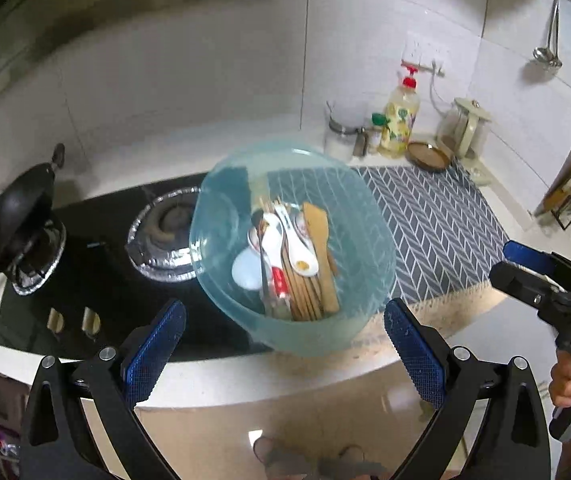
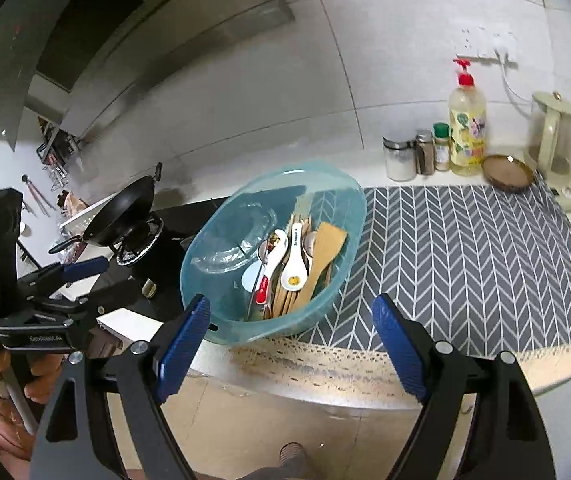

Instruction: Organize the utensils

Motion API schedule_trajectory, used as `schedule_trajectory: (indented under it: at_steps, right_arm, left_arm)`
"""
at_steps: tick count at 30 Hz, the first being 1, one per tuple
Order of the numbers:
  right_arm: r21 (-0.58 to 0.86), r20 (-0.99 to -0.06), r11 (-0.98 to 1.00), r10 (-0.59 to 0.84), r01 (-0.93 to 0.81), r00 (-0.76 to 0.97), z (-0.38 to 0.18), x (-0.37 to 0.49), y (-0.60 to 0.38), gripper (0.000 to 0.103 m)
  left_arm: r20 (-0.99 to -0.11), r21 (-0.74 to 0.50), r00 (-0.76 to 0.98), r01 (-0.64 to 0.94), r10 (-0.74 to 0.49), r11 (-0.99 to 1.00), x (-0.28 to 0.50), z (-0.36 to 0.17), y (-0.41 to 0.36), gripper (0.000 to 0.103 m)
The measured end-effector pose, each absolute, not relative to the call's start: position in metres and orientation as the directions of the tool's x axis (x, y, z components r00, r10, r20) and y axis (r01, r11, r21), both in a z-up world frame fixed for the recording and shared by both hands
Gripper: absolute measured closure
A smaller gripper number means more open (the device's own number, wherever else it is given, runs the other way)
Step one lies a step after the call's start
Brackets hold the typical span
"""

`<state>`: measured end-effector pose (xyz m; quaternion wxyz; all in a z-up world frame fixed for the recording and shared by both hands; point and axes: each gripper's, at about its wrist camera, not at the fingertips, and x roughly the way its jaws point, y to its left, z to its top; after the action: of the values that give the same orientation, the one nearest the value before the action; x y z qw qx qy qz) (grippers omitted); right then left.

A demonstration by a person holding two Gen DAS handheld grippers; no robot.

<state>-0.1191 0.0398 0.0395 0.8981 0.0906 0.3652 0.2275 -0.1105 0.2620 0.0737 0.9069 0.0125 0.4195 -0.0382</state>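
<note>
Both grippers, left gripper [image 1: 285,344] and right gripper [image 2: 291,346], hang spread and empty just short of our blue tub [image 1: 369,240]. Utensils [image 1: 293,256] lie heaped inside; its near wall overhangs the counter edge [image 1: 365,360], so we judge a careless nudge could tip it.

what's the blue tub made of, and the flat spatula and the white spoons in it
Tub: translucent blue plastic, likely; the stove shows through its wall. Spatula: pale matte wood or bamboo by its tan colour. White spoons: glossy, probably ceramic or melamine; the look leaves that open.
</note>
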Motion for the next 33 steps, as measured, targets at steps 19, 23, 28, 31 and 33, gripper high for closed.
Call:
schedule_trajectory:
  at_steps: [19, 23, 28, 31, 33]
  right_arm:
    - [0.331, -0.687, 0.899, 0.438, -0.287, 0.579, 0.015, -0.09, 0.055, 0.022]
    - [0.319, -0.711, 0.902, 0.431, -0.292, 0.555, 0.009, -0.082, 0.06, 0.022]
    - [0.315, -0.722, 0.9, 0.434, -0.302, 0.539, 0.006, -0.076, 0.065, 0.022]
    - [0.306, -0.726, 0.899, 0.433, -0.312, 0.534, 0.006, -0.073, 0.068, 0.022]
    - [0.303, -0.729, 0.898, 0.433, -0.318, 0.53, 0.006, -0.071, 0.07, 0.022]
  left_arm:
    - [-0.794, -0.062, 0.598, 0.103, -0.111, 0.993, -0.082, 0.059, 0.268, 0.004]
    - [-0.799, -0.062, 0.593, 0.092, -0.105, 0.994, -0.077, 0.058, 0.27, 0.004]
    - [-0.799, -0.062, 0.593, 0.087, -0.102, 0.994, -0.073, 0.058, 0.27, 0.004]
    - [-0.802, -0.061, 0.59, 0.085, -0.1, 0.994, -0.07, 0.056, 0.27, 0.004]
    - [-0.805, -0.061, 0.584, 0.085, -0.099, 0.995, -0.068, 0.054, 0.271, 0.004]
